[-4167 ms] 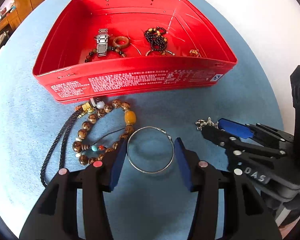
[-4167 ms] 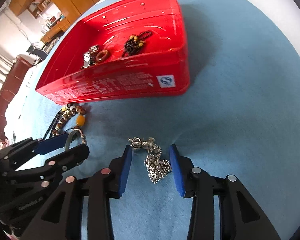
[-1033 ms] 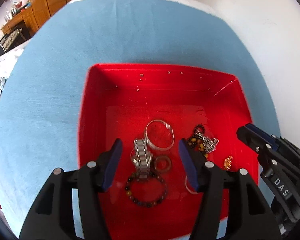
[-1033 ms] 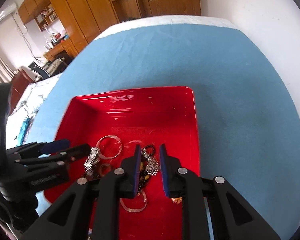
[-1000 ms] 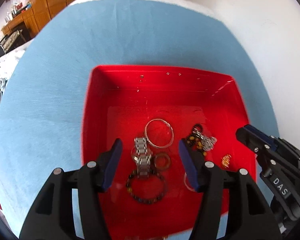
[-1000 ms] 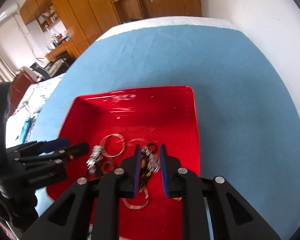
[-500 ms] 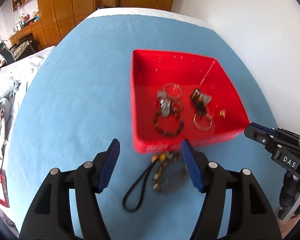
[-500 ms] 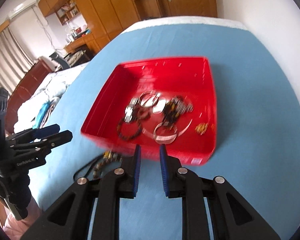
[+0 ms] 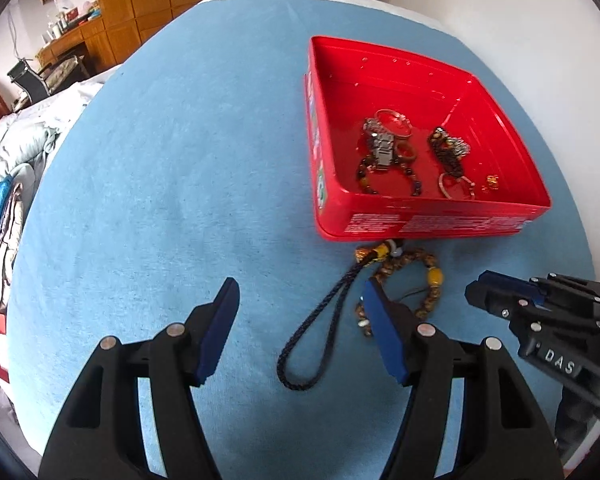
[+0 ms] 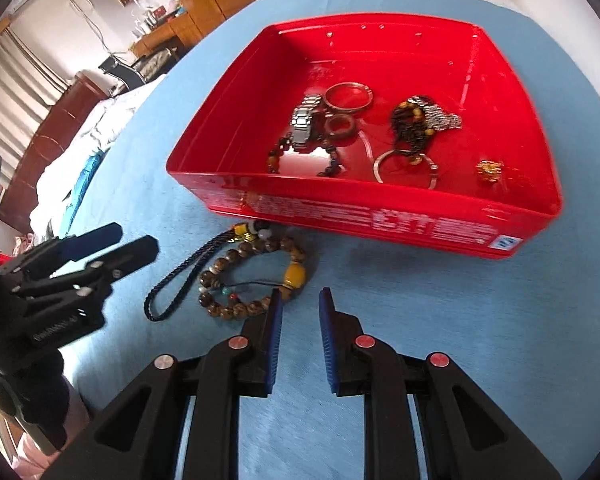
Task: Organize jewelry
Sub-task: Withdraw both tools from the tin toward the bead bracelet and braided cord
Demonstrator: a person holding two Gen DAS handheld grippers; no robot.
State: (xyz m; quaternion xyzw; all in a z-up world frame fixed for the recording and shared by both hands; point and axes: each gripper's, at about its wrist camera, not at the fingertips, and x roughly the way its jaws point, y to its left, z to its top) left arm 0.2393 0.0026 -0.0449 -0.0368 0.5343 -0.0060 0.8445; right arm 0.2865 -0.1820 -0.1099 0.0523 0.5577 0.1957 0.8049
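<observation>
The red box (image 10: 380,208) stands on the blue surface (image 9: 160,160) near its far right edge, and it already holds a watch (image 10: 304,122), a silver bangle (image 10: 348,96), a brown ring (image 10: 340,126), a dark bead chain (image 10: 410,120) and some smaller pieces. One thing is not yet inside: the wooden bead bracelet (image 10: 252,276) with a yellow bead and a long dark braided cord (image 10: 180,280), which lies on the surface just in front of the near wall of the box. The left gripper (image 9: 300,320) is spread wide and holds nothing, above the loop of the cord. The right gripper (image 10: 299,312) has its jaws near each other but with a clear gap, also holding nothing, just beside the bracelet. I think the bracelet is light and floppy; the round beads may slip, so pinching across the bead string near the yellow bead, or at the knot of the cord, seems safest. The cord will hang and may catch on the box wall.
</observation>
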